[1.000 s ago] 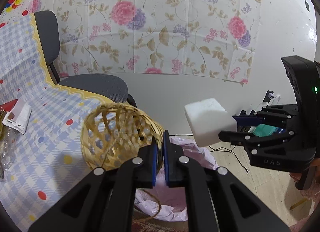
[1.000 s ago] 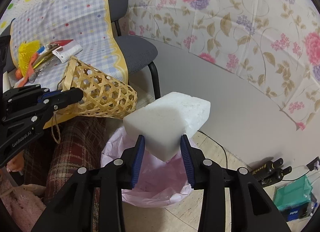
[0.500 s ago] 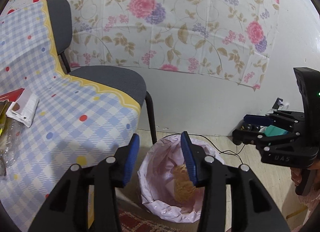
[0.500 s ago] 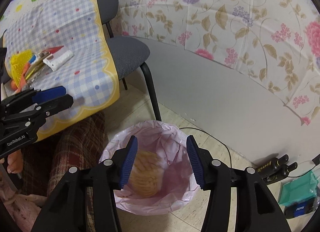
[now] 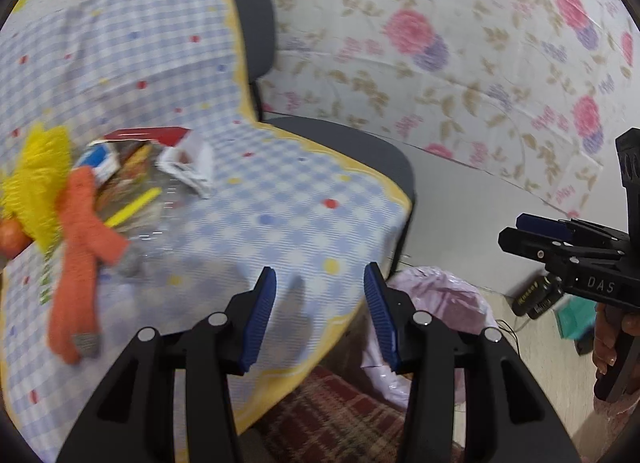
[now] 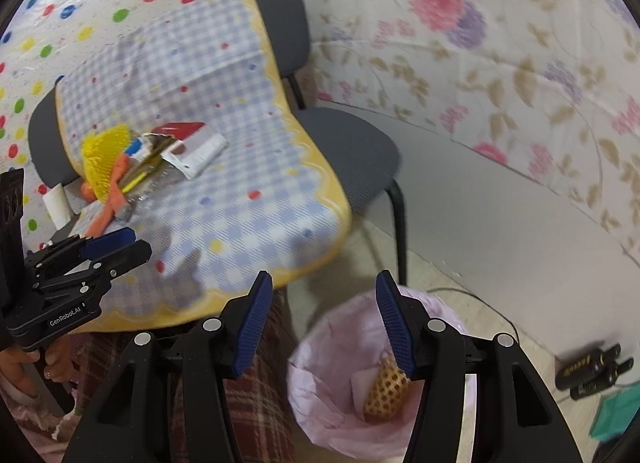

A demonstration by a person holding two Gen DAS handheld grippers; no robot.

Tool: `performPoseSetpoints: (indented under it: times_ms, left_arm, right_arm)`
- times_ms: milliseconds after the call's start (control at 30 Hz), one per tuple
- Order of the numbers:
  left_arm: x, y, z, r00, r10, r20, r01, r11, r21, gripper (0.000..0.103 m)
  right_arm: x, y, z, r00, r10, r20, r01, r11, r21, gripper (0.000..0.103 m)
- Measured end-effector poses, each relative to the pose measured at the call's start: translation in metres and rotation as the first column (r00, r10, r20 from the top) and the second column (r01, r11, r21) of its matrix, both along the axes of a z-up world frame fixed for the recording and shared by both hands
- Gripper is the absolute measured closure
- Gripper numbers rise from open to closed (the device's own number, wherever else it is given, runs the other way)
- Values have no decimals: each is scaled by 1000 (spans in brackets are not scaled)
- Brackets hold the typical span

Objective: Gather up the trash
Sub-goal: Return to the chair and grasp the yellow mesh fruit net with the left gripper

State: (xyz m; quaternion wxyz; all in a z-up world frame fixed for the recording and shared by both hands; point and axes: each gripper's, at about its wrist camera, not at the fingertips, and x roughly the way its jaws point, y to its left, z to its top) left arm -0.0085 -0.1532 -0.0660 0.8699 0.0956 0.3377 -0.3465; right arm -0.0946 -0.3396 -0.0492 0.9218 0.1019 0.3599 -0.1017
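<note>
- Left claw (image 5: 320,313): jaws spread wide, nothing between the blue pads; it hangs over the near edge of the bench (image 5: 280,215), which is covered in a blue checked cloth.
- Right claw (image 6: 324,321): jaws also wide apart and empty, positioned above the bin (image 6: 328,395).
- Bin: lined with a pink bag, standing on the floor just beside the bench corner and near the grey chair (image 6: 352,143).
- Inside the bin: woven basket (image 6: 386,391) lying against a white foam block (image 6: 362,381), which is only partly visible.
- Trash remaining on the bench, far-left end, in one pile: yellow net (image 5: 36,179), orange sock (image 5: 82,247), white wrapper (image 5: 188,163), red packet (image 5: 154,135).
- Left view is motion-blurred; finer items in the pile cannot be identified.
</note>
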Motion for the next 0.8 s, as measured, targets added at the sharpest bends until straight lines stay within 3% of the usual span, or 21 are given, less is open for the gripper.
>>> performPoseSetpoints:
  times_ms: [67,100,267,367,433,500,667,800]
  left_arm:
    - [8,18,8,999,53,3,-53,999,-11,51]
    - [11,25,12,997,77,6,-77,997,-15,43]
    - [31,66,27,973,219,71,-218,976,-18,42]
    - [50,95,33,945,313,98,-313,950,-20,40]
    - [60,111,36,923,367,118,-368,930,-19,33]
    - [75,127,38,896,422,137,-424,905,-18,33]
    - [110,144,41,860,482,170,-487,873,-11,33]
    - [135,140,45,860,476,184,-479,877,-30,32]
  right_arm:
    - [14,10,7,999,33,13,-33,999,-9,48]
    - [20,14,9,999,47,17,-47,999,-13,48]
    - [60,43,25,990,135,40,-133,990,-45,48]
    - [80,57,33,982,178,55,-175,983,-61,48]
    - [98,69,37,976,208,64,-203,977,-70,41]
    - [110,76,38,971,230,67,-225,971,-75,38]
    - [144,95,37,959,277,68,-272,960,-70,37]
    - [163,102,36,954,294,62,-290,955,-57,37]
